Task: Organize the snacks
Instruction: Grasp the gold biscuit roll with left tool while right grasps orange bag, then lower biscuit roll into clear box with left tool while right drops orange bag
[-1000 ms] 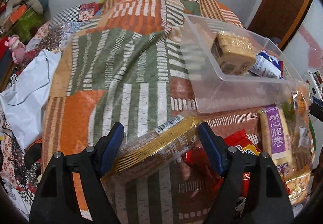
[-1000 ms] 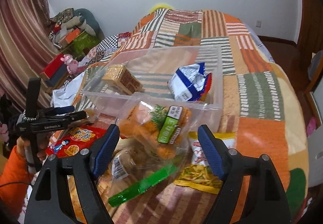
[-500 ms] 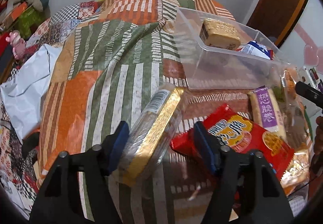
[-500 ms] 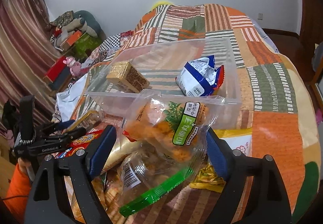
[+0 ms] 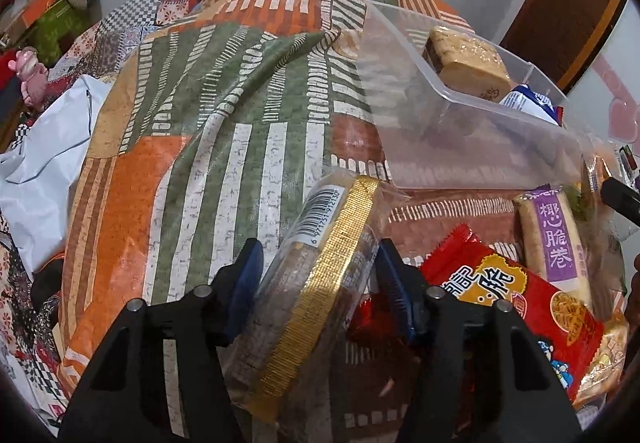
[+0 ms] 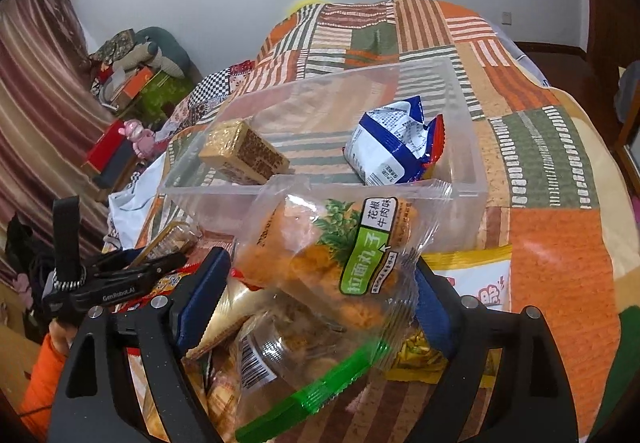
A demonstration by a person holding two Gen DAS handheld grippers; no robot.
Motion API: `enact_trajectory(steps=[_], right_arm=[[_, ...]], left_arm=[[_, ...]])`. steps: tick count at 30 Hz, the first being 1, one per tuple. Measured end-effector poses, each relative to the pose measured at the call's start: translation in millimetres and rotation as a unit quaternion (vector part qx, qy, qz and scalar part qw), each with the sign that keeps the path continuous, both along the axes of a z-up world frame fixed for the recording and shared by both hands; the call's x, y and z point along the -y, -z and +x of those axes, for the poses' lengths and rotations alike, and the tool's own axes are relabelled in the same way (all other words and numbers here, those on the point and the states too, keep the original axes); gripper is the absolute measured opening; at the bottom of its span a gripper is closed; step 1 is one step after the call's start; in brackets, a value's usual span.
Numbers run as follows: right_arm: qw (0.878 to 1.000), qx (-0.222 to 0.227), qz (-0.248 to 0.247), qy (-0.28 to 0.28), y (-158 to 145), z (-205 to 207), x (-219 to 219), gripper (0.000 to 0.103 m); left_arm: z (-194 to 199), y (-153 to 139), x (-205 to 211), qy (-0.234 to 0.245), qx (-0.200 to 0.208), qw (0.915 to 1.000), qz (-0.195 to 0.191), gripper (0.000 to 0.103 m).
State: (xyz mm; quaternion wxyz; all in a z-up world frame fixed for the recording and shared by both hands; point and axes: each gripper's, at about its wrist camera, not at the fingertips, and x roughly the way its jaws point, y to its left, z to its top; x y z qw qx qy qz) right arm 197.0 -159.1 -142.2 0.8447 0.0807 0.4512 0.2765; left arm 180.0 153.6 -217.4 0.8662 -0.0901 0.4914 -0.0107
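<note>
My left gripper [image 5: 320, 271] is shut on a gold-rimmed clear biscuit pack [image 5: 320, 283], held tilted above the patchwork tablecloth [image 5: 224, 147]. My right gripper [image 6: 320, 283] is shut on a clear bag of orange snack balls with a green label [image 6: 340, 259], lifted just in front of the clear plastic bin [image 6: 464, 147]. The bin also shows in the left wrist view [image 5: 460, 139]. It holds a tan biscuit block [image 6: 244, 155] and a blue-white packet [image 6: 396, 143].
A red snack bag [image 5: 516, 303] and a purple-labelled roll pack [image 5: 556, 239] lie right of the left gripper. A yellow chip bag [image 6: 476, 283] lies under the right gripper. White plastic sheet [image 5: 36, 155] hangs at the table's left edge. Boxes and toys stand by the wall.
My left gripper has closed on the gold-rimmed pack and raised it, turning it on edge. My right gripper has lifted the snack-ball bag up and toward the bin.
</note>
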Motion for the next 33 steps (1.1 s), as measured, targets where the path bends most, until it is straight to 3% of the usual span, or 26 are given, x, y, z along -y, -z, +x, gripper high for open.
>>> enact_trajectory(steps=[4, 6, 14, 23, 33], right_arm=[[1.0, -0.008, 0.023, -0.001, 0.7, -0.6, 4.7, 0.075], [1.0, -0.004, 0.029, -0.004, 0.3, -3.9, 7.7, 0.07], [0.999, 0.018, 0.036, -0.007, -10.9, -13.1, 16.0, 0.068], [0.998, 0.046, 0.043, -0.002, -30.4, -17.7, 25.5, 0.068], [0.995, 0.095, 0.041, 0.013, -57.9, -11.8, 36.7, 0.068]], left_arm=[[-6.1, -2.6, -2.3, -0.012, -0.002, 0.9999, 0.011, 0.041], [-11.1, -4.8, -1.1, -0.015, -0.001, 0.9996, 0.023, 0.039], [-26.3, -16.4, 0.3, -0.028, 0.008, 0.999, 0.034, 0.039], [-40.3, -62.8, 5.5, -0.036, 0.054, 0.9972, 0.038, 0.039], [-31.4, -110.4, 35.4, -0.012, 0.104, 0.994, 0.032, 0.039]])
